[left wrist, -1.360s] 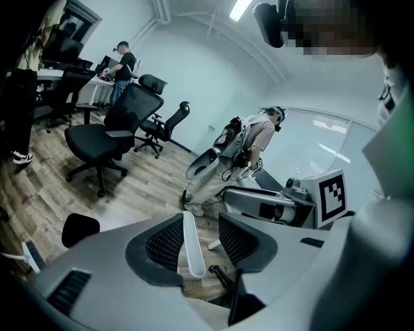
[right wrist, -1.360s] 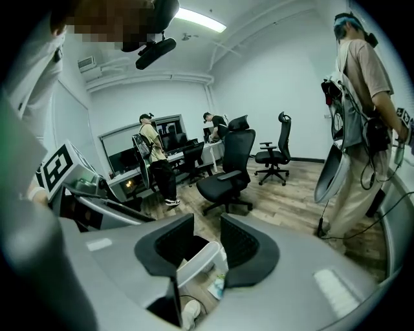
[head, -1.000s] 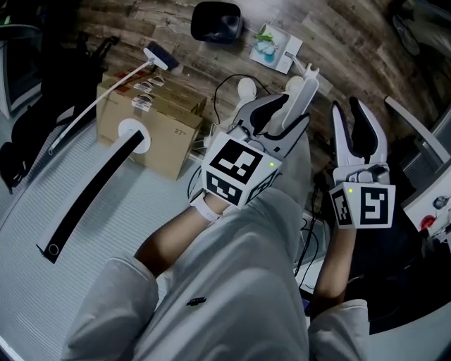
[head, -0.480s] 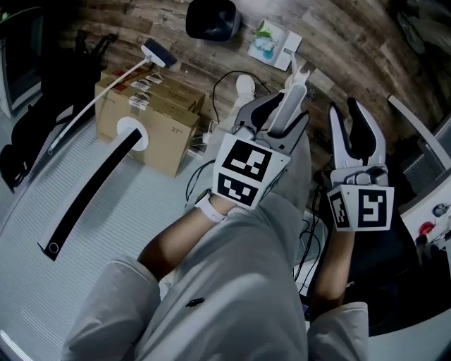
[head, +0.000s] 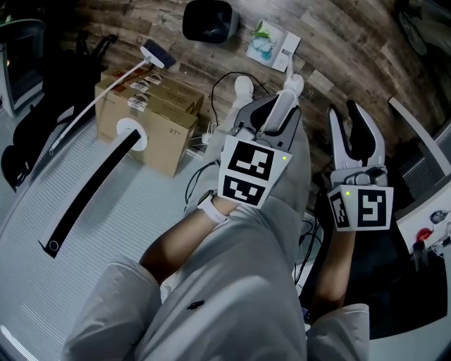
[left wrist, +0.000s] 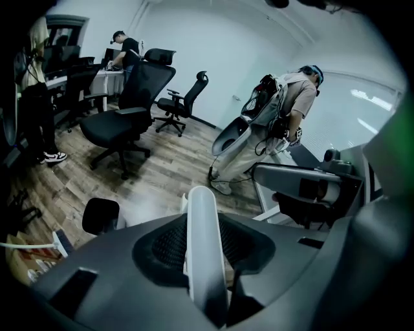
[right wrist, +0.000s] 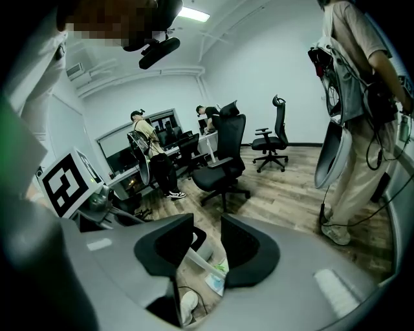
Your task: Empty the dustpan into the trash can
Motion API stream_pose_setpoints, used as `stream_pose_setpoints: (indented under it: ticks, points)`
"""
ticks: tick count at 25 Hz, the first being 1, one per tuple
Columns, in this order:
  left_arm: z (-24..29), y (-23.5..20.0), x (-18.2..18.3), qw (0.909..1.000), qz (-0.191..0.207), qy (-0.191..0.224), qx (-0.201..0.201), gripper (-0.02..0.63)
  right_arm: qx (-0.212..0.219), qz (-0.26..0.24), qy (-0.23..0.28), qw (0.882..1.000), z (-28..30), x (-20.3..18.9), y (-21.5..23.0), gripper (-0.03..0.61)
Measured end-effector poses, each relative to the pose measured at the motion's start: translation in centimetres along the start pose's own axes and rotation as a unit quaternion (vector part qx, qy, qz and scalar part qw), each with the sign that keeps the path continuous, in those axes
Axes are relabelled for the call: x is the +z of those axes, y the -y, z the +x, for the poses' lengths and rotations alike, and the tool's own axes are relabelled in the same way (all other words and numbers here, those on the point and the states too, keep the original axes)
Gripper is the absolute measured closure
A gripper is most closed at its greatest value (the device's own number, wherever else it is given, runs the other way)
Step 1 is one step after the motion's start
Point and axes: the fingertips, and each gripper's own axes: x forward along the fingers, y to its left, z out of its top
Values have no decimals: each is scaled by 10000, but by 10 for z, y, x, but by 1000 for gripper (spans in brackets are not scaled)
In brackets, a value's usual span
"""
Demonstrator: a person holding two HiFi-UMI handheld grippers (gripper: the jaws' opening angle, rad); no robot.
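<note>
An office with a wood-plank floor and a pale ribbed mat lies below. Black swivel chairs and other people stand further off in both gripper views.

On the floor past the left gripper's (head: pixel 280 113) tips and off to their left stands the black trash can (head: pixel 210 20). Its inside is dark and what it holds cannot be made out. Cardboard boxes (head: pixel 151 116) sit shut to the left of that gripper, with a white-handled brush (head: pixel 158 55) lying across them.

The dustpan (head: pixel 271 42) rests on the planks straight ahead of the left gripper's tips, just right of the trash can and apart from it. It holds blue-green and white scraps. Its white handle (head: pixel 287 95) rises from the pan and passes between the left gripper's jaws. In the left gripper view the jaws have just been closing, and their dark pads lie against both sides of the handle (left wrist: pixel 206 245), clamped on it.

The right gripper (head: pixel 350 123) hangs to the right of the left one, apart from the handle. Its jaws stand apart with nothing between them. Through the gap the right gripper view shows only the floor and the dustpan (right wrist: pixel 217 277) far below.

The left forearm comes in from the lower left, bare, with a white wristband (head: pixel 208 208), and tips its gripper steeply down at the floor. The right forearm reaches forward beside the person's grey-clad body, its gripper at a gentler downward slant.
</note>
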Motion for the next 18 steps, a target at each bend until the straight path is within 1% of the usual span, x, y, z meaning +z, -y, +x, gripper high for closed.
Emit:
stream_pose_setpoints:
  ticks: [3, 8, 11, 14, 18]
  points:
    - [4, -2, 4, 9999, -20, 41, 143, 489, 68, -9, -11, 10000, 3, -2, 7, 436]
    - [6, -2, 9, 9996, -205, 128, 165, 494, 225, -105, -79, 9997, 8, -9, 13, 436]
    - [2, -5, 6, 9995, -220, 99, 183, 494, 456, -160, -182, 9987, 15, -16, 6, 436]
    - [1, -5, 4, 9995, -254, 53, 171, 494, 719, -236, -276, 9968, 20, -21, -1, 451]
    - [0, -5, 2, 9994, -312, 2, 167, 494, 858, -345, -386, 9950, 24, -29, -5, 449]
